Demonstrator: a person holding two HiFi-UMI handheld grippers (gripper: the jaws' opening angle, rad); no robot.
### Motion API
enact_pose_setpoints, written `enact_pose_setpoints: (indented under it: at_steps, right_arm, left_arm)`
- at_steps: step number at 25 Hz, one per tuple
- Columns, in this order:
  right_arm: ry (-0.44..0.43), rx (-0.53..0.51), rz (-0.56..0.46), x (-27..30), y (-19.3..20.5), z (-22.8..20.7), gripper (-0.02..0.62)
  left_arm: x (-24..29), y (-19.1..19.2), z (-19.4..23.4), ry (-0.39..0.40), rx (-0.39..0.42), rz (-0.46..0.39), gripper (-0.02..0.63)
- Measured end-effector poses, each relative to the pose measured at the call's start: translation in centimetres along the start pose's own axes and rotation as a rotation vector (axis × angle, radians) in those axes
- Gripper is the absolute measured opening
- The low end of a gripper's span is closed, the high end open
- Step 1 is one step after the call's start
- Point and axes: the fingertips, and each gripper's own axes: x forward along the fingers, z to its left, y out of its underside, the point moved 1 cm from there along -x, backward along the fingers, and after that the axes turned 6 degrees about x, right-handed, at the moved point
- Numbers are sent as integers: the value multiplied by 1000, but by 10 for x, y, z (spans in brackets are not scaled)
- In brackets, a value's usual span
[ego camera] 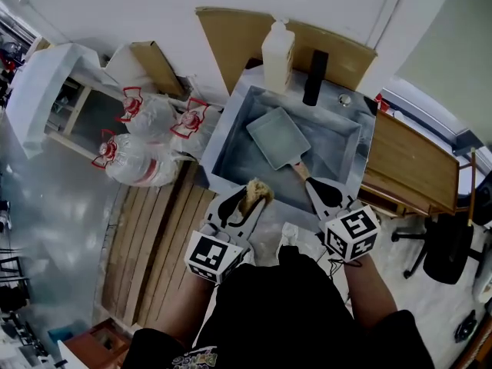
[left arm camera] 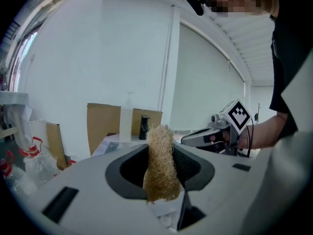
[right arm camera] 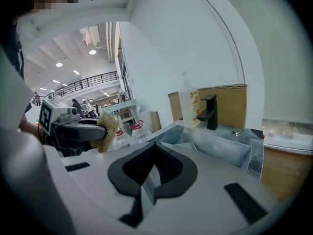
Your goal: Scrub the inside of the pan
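A grey rectangular pan point(ego camera: 277, 136) with a wooden handle point(ego camera: 300, 171) lies tilted in the steel sink point(ego camera: 229, 143). My left gripper point(ego camera: 252, 200) hovers over the sink's near edge, shut on a tan fibrous sponge point(ego camera: 257, 191). In the left gripper view that sponge point(left arm camera: 159, 163) stands upright between the pads. My right gripper point(ego camera: 314, 185) is just short of the handle's end, shut with nothing between its jaws point(right arm camera: 155, 146). The pan is hidden in both gripper views. Each gripper shows in the other's view: the right gripper point(left arm camera: 209, 137), and the left one with its sponge point(right arm camera: 108, 126).
A soap bottle point(ego camera: 277, 55) and a black tap point(ego camera: 315, 76) stand at the sink's back rim before cardboard sheets point(ego camera: 229, 39). Plastic bags point(ego camera: 146, 141) lie left of the sink, a wooden table point(ego camera: 407, 167) is at the right, and wooden slats point(ego camera: 163, 241) run below.
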Motion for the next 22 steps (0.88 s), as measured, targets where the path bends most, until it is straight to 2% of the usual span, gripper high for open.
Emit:
enact_pose_setpoints:
  at_steps: [11, 22]
  right_arm:
    - [117, 28, -54, -14, 17, 64, 9]
    - [202, 56, -117, -46, 34, 92, 9]
  left_arm:
    - [-52, 9, 6, 127, 21, -18, 146]
    - [-73, 9, -18, 234, 76, -32, 146]
